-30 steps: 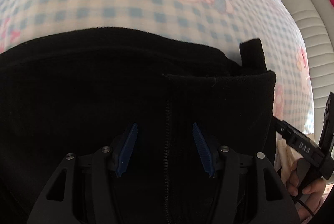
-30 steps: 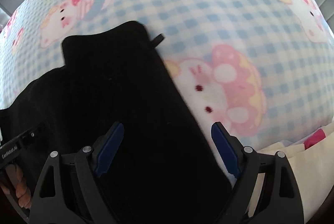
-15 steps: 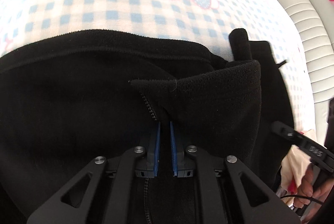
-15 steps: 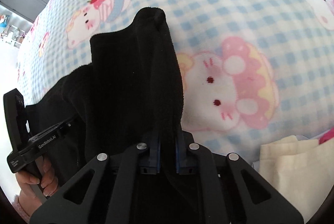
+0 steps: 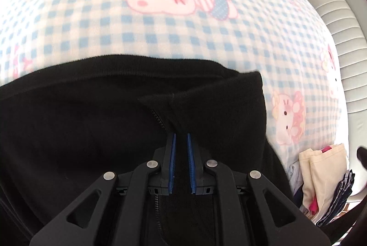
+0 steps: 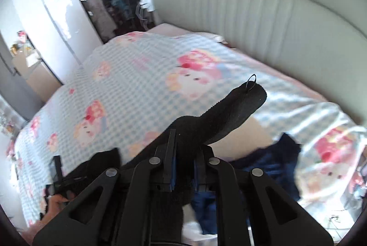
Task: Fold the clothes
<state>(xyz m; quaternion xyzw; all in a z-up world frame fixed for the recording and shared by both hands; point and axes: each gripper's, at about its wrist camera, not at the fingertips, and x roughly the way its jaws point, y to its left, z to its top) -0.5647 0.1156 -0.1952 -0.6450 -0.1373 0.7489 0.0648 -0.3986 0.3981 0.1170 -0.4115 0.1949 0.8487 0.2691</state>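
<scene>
The black fleece (image 5: 96, 122) lies on the bed (image 5: 68, 23), near its front edge. My left gripper (image 5: 181, 138) pinches the cloth beside the zipper (image 5: 158, 120), its jaws almost together after opening a little. My right gripper (image 6: 184, 149) clamps a sleeve (image 6: 231, 113) and holds it up above the bed; its jaws also opened slightly. Other clothes (image 5: 321, 177) are piled at the right edge, beside the grey headboard (image 6: 252, 9).

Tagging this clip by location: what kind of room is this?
Most likely a bedroom: a bed under a checked cartoon-cat blanket, a padded grey headboard, and tall white wardrobe doors behind.
</scene>
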